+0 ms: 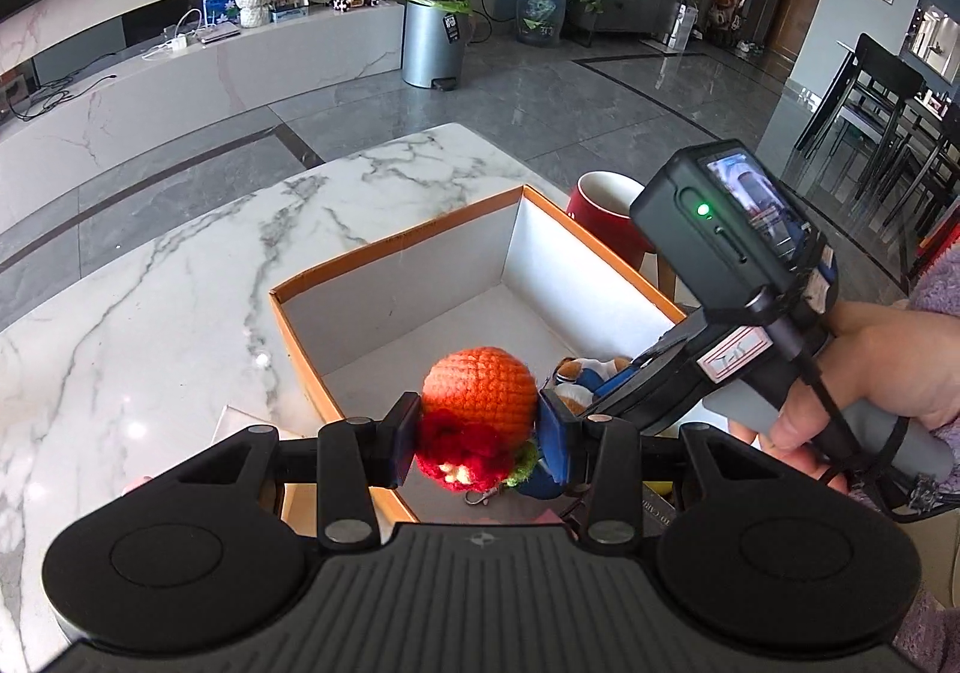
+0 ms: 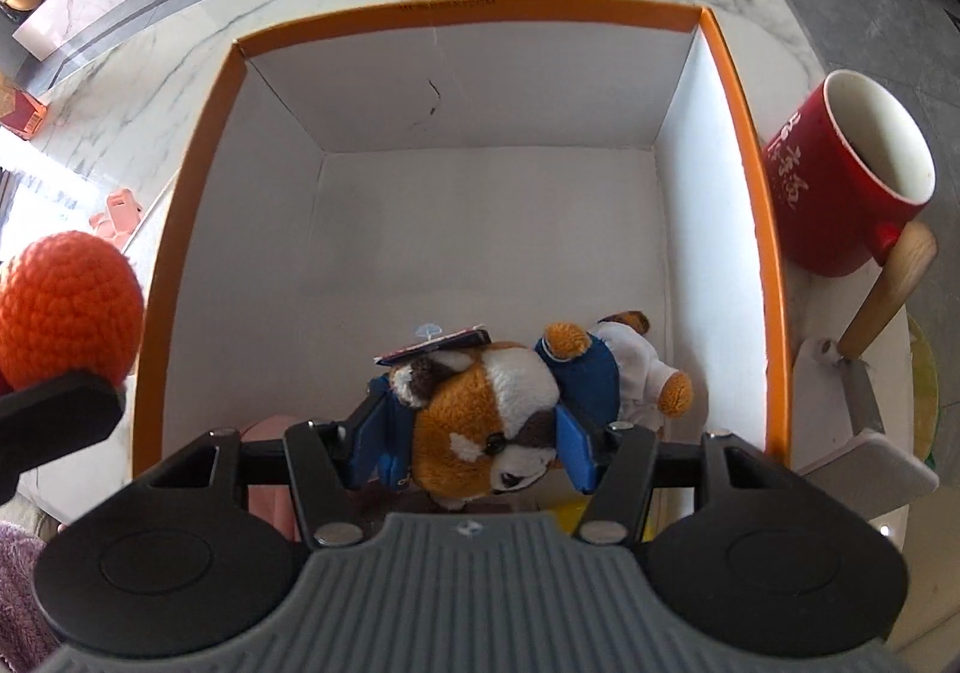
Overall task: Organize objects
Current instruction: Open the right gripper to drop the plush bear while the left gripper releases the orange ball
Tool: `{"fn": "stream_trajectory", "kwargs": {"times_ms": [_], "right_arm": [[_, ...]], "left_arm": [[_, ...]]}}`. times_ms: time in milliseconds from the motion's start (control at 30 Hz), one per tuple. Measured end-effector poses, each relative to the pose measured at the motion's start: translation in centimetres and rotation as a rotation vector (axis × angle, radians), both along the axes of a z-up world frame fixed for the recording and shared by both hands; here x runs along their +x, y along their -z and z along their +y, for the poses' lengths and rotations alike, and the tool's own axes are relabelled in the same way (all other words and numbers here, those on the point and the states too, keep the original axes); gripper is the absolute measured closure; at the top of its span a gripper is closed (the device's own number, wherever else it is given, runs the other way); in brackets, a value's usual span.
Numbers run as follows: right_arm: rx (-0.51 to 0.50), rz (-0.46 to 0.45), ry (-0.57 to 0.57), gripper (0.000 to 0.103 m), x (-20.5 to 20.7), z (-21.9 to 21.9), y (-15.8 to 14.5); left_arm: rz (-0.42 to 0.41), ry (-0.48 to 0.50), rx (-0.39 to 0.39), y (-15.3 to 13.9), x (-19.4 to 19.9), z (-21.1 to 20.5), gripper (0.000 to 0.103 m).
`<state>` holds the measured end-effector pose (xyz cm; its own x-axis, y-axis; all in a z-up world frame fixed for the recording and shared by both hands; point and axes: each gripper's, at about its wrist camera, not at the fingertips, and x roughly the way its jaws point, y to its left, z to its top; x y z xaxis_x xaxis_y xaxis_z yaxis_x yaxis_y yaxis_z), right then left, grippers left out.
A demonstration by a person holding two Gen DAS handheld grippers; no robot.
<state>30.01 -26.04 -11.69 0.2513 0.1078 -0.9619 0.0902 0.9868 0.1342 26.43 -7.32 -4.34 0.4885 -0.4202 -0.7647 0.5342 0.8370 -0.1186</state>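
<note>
We are seeing the orange crocheted ball charm with a red knitted flower and metal clasp [image 1: 479, 414] pinched across its middle by the left gripper [image 1: 477, 436]; its round orange end is pointing up and away from the camera, the flower and clasp end hanging toward the gripper body. It is sitting above the near-left rim of the open orange-edged white cardboard box [image 1: 393, 247]. The left gripper is tilting downward over that corner.

We are also seeing the brown-and-white plush animal in a blue-and-white outfit [image 2: 498, 421] clamped at the head by the right gripper [image 2: 474, 436]; its long axis is running roughly left to right, face toward the camera, body and feet trailing right and away. It is low inside the box [image 2: 744, 145], near the near wall and right side; whether it is touching the floor we cannot tell. The right gripper is pointing steeply down, a hand [image 1: 870, 379] wrapping its grey handle.

Outside the right wall a red ceramic mug with white lettering [image 2: 840, 175] is standing on the white marble table [image 1: 150, 283], just beside the box.
</note>
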Motion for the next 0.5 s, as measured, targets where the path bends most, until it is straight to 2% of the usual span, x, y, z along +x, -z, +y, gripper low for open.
{"fn": "stream_trajectory", "kwargs": {"times_ms": [200, 367, 500], "right_arm": [[0.001, 0.025, 0.007, 0.039, 0.0, 0.3, 1.6], [0.001, 0.029, -0.015, 0.034, -0.2, 0.5, 1.2], [0.048, 0.014, -0.01, 0.031, -0.9, -0.4, 0.5]], "left_arm": [[0.01, 0.008, 0.001, 0.4, 0.2, -0.3, 0.055], [0.016, 0.009, 0.008, 0.3, 0.0, -0.7, 0.055], [0.016, 0.016, 0.018, 0.1, -0.4, -1.2, 0.055]]}}
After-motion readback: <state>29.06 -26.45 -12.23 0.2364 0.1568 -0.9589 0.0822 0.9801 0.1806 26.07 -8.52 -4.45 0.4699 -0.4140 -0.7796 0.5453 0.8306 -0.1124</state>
